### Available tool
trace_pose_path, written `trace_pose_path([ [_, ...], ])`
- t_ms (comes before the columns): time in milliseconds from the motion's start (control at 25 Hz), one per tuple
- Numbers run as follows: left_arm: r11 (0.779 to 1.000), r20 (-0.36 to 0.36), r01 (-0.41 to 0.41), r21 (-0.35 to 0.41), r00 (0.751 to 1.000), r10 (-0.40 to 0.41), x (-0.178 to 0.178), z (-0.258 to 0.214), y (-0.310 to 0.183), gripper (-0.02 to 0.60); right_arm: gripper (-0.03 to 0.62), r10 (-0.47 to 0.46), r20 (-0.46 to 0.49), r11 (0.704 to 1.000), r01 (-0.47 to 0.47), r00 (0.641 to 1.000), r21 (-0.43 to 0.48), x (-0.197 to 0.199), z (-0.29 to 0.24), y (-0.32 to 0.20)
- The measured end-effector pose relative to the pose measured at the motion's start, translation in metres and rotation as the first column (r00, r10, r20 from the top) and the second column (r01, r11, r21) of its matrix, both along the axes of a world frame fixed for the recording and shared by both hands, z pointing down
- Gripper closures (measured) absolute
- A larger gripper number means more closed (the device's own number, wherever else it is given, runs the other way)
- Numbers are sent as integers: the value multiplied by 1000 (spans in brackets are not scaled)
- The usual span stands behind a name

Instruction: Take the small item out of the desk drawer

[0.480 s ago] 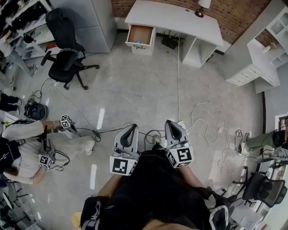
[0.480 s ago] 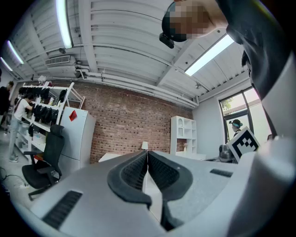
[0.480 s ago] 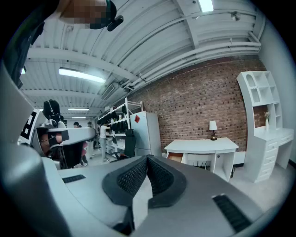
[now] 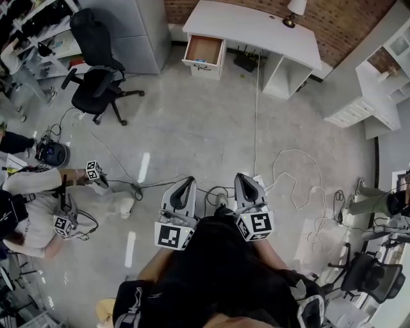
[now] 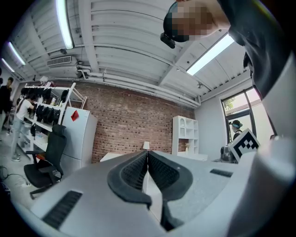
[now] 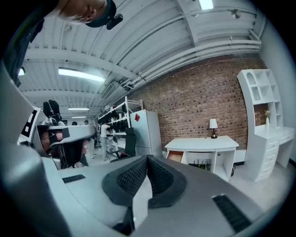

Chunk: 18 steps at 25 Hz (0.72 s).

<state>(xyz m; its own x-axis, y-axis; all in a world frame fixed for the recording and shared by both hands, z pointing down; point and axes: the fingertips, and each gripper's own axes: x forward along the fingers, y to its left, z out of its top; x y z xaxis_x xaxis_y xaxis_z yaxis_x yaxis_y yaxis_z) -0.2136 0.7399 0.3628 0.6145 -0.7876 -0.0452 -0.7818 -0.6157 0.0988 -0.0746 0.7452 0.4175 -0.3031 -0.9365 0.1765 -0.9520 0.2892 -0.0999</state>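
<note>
Both grippers closed and empty, well apart from the open desk drawer.

The black, cross-ribbed rubber pads point(image 5: 132, 171) of the left gripper point(image 4: 188, 180) are pressed together at their tips with nothing between them. The right gripper point(image 4: 242, 177) is the same: its textured pads point(image 6: 131, 178) meet on nothing. Both have smooth grey moulded shells that taper to a point, and they are held side by side above a glossy grey floor point(image 4: 192, 128) strewn with white cable point(image 4: 301, 166). Far ahead, against a red brick wall point(image 4: 346, 25), stands a white flat-topped desk point(image 4: 256, 29) with a small lamp point(image 4: 293, 9) on it. Its drawer point(image 4: 204, 48) is pulled out and is brown wood inside. A small bluish item point(image 4: 200, 62) lies at the drawer's front edge, too small to make out.
</note>
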Motion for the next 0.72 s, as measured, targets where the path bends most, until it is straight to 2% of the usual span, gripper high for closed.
trace_pose_path([
  [200,999,9,34,-10,999,-33,15,-1,-6,571,568,-43,0,999,43,999,9,14,-2,-6],
  [360,998,-8,67,4,998,-67,36,-7,-7,572,568,-86,3,996,86,996,4,32,-2,-15],
  [520,994,-2,110,-14,994,-110,59,0,-5,572,568,-152,13,988,152,988,3,48,0,-25],
  [720,990,39,141,-29,989,-140,82,-2,-11,571,568,-204,9,979,205,979,-13,70,3,-42],
])
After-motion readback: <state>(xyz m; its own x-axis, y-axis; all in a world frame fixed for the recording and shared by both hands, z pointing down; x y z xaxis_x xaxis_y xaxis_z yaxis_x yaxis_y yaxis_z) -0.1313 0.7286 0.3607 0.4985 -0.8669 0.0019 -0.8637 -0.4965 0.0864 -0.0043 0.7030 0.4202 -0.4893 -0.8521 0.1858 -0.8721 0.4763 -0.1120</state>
